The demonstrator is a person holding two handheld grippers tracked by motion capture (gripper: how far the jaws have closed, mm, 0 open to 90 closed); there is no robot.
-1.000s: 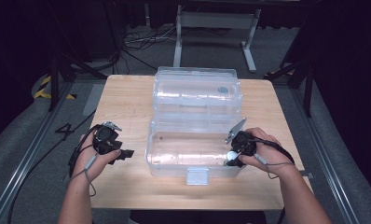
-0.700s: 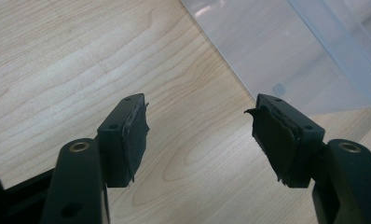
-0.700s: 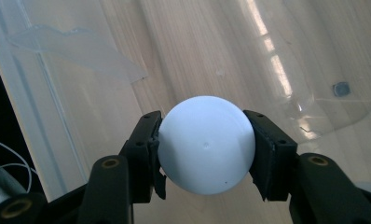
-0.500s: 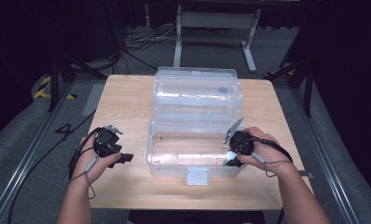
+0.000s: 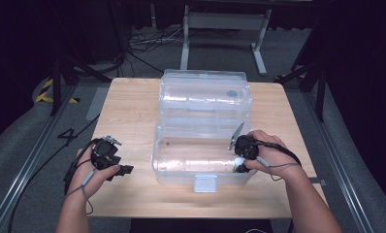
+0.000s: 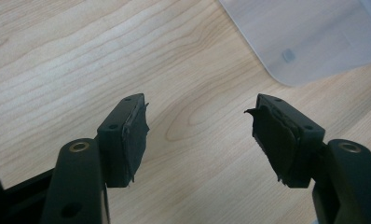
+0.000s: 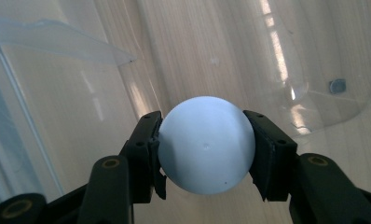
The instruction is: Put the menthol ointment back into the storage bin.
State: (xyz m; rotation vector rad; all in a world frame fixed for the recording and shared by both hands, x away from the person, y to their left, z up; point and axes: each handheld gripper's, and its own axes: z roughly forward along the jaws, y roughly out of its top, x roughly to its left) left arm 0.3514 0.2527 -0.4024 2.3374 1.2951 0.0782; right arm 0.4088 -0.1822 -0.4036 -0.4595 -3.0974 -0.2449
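A clear plastic box [image 5: 181, 165] stands open on the wooden table [image 5: 133, 107], its lid [image 5: 205, 94] laid back behind it. My right gripper [image 5: 238, 164] is at the box's right end, inside the tub, shut on a pale blue ball [image 7: 206, 145] [image 5: 239, 159]. In the right gripper view both pads press the ball's sides over the tub's clear floor. My left gripper [image 5: 125, 170] rests low over the table left of the box, jaws wide apart. In the left gripper view nothing lies between its fingers [image 6: 130, 135], and the box corner [image 6: 305, 42] is ahead to the right.
A white latch [image 5: 205, 183] hangs at the box's front middle. A small dark spot [image 5: 232, 93] marks the lid. Bare wood lies left of the box and along the table's front edge [image 5: 191, 211]. Cables and a metal stand [image 5: 225, 29] are on the floor behind.
My left hand has shifted slightly toward the front. The right gripper and the ball have stayed in place.
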